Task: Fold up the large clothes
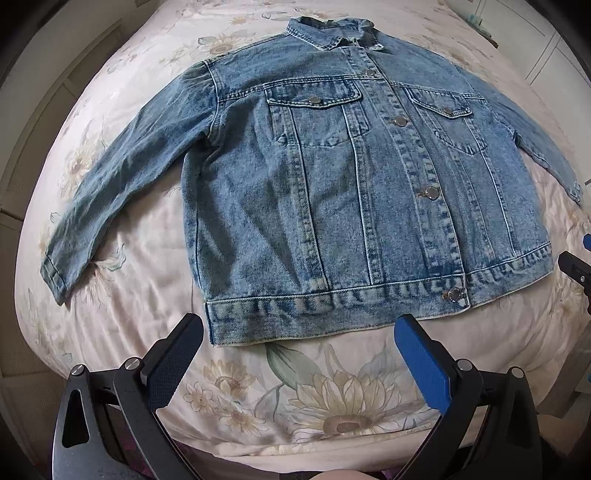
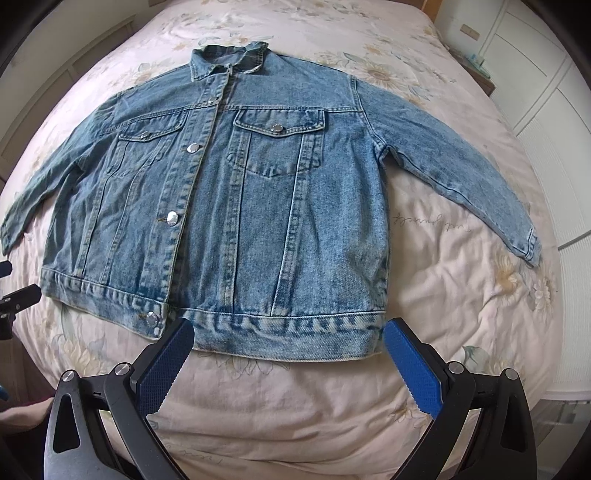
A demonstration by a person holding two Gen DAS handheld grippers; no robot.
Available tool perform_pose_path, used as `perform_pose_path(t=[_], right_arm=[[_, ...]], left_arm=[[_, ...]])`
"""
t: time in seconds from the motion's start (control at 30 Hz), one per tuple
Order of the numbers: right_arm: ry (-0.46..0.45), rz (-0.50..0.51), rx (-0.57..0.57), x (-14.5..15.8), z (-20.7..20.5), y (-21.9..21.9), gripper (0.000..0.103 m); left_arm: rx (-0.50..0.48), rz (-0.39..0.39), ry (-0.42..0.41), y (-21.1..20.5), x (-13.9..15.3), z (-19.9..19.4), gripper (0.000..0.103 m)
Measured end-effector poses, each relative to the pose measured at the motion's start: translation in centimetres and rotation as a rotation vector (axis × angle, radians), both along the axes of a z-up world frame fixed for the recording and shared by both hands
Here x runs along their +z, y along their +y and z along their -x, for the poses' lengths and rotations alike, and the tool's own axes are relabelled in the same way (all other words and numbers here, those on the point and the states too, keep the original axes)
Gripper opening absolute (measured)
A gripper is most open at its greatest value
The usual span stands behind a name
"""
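Denim: we see a blue washed denim jacket (image 1: 332,192) lying front up and spread flat on the bed (image 1: 129,314), collar (image 1: 325,35) away from us, hem (image 1: 332,314) nearest our claws.
Buttons: we count metal buttons down the closed front placket (image 1: 428,192), and one on each chest pocket flap (image 2: 276,128).
Sleeves: we find both stretched outward and slanting down toward the near edge; one sleeve (image 1: 122,184) lies on the left in the left wrist view, the other sleeve (image 2: 461,173) on the right in the right wrist view.
Bedding: we note a pale pink quilt printed with sunflowers (image 1: 343,410), lightly wrinkled around the jacket.
Left claw: our left claw (image 1: 299,332) is spread wide and holds nothing, hovering just short of the hem near the jacket's left corner; one pad is black (image 1: 173,354), the other blue (image 1: 421,354).
Right claw: our right claw (image 2: 288,339) is also spread wide and carries nothing, its blue fingers (image 2: 413,365) framing the hem's right half; whether the tips touch the cloth we cannot tell.
Room: we see white cupboard doors (image 2: 546,92) beside the bed.
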State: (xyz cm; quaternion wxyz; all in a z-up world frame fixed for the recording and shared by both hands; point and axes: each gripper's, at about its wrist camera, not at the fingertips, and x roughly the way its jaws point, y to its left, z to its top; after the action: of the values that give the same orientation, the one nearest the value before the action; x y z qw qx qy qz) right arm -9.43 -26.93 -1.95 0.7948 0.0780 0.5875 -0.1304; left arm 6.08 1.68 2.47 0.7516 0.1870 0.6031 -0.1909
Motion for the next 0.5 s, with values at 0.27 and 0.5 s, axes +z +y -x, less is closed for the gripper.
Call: perform_pose_path(t=[0.27,0.5], right_arm=[[-0.008,-0.008,-0.030,0.0,0.6,0.0,0.103],[-0.013,-0.032,-0.061,-1.0,2.1,-0.4,0.103]], left_arm=[[-0.085,-0.026,-0.013,-1.4,-0.4,0.6,0.102],[-0.092,-0.051,0.061,-1.7,-1.2,1.1,0.102]])
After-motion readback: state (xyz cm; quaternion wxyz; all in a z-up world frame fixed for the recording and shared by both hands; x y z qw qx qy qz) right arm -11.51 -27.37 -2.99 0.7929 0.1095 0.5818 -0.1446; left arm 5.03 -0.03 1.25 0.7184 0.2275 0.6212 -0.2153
